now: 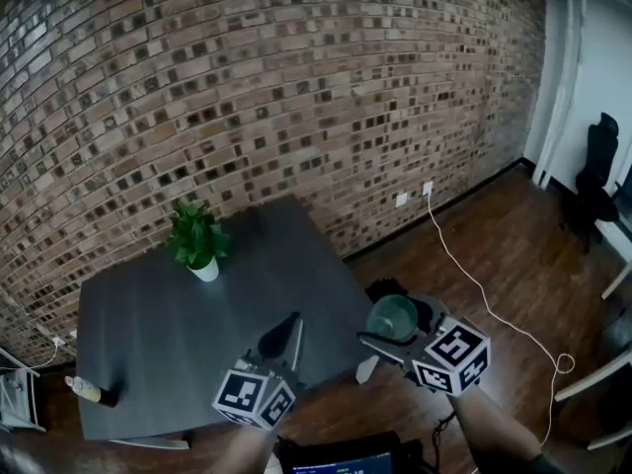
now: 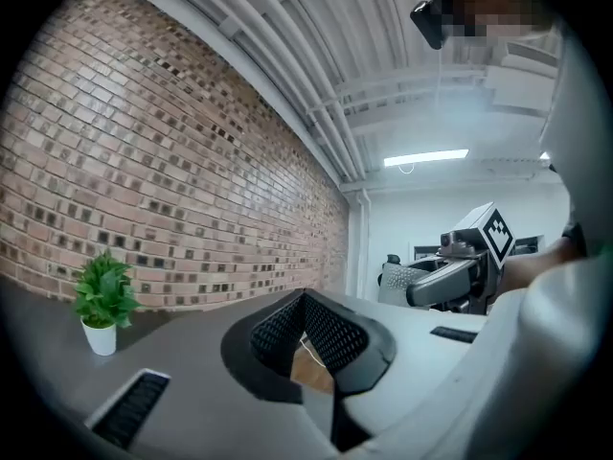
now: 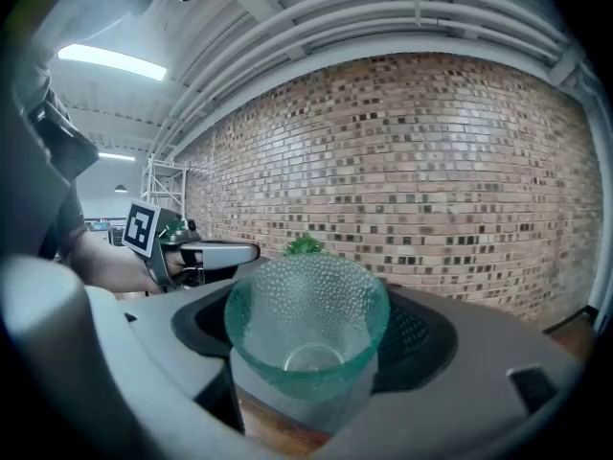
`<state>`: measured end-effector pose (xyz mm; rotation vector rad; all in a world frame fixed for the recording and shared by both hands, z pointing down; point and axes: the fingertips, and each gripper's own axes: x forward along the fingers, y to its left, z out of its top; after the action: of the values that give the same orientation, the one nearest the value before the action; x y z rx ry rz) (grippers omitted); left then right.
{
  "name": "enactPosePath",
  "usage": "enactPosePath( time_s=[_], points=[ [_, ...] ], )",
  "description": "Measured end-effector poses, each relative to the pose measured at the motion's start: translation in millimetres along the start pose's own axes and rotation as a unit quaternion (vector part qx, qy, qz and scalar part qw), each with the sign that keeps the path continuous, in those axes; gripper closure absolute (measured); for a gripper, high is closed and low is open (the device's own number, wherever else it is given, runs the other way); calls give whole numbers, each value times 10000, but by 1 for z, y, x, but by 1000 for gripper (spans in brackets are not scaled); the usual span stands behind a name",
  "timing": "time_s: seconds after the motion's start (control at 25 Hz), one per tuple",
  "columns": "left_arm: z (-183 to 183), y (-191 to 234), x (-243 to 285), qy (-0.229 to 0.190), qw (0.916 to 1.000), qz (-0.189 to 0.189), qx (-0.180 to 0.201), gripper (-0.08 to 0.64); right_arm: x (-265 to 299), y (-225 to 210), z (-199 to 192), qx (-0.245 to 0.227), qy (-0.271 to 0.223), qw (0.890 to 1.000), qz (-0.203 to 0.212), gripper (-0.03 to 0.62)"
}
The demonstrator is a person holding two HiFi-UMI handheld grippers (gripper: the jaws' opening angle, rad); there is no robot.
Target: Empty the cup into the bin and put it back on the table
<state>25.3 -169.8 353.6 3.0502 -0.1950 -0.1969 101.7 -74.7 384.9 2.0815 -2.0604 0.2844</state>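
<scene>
Right gripper (image 1: 393,336), on the head view, grips the green cup (image 1: 393,316) just past the table's (image 1: 148,334) right edge, above the wood floor (image 1: 494,265). On the left gripper view, my left gripper (image 2: 305,305) has its jaws drawn together, empty. On the right gripper view, I see both jaws pressing the cup's sides, its mouth facing the camera.

Dark grey table (image 1: 168,344) close to a brick wall (image 1: 296,87), bearing a potted plant (image 1: 197,240) in a white pot near its far edge and what looks like a bottle (image 1: 91,391) lying at the near left corner, well apart. Beside it, dark wooden floor (image 1: 494,225) with a white cable (image 1: 474,284) trailing across.
</scene>
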Motion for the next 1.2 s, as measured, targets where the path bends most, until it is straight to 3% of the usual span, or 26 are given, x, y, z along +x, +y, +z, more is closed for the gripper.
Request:
enactPosePath(
  time_s=[0.16, 0.64, 0.92, 1.2],
  points=[
    [-7, -45, 38, -23, 9998, -157, -75, 565, -40, -37, -3, -26, -76, 9999, -151, 187],
    [-35, -166, 141, 210, 9937, -1104, 27, 565, -140, -143, -48, 395, -141, 9948, -933, 187],
    [-49, -207, 195, 309, 9889, -1454, 39, 565, -181, -197, -68, 584, -91, 9891, -1351, 187],
    [-63, -215, 255, 330, 9874, -1542, -91, 565, -187, -256, -68, 644, -42, 9870, -1471, 187]
  ],
)
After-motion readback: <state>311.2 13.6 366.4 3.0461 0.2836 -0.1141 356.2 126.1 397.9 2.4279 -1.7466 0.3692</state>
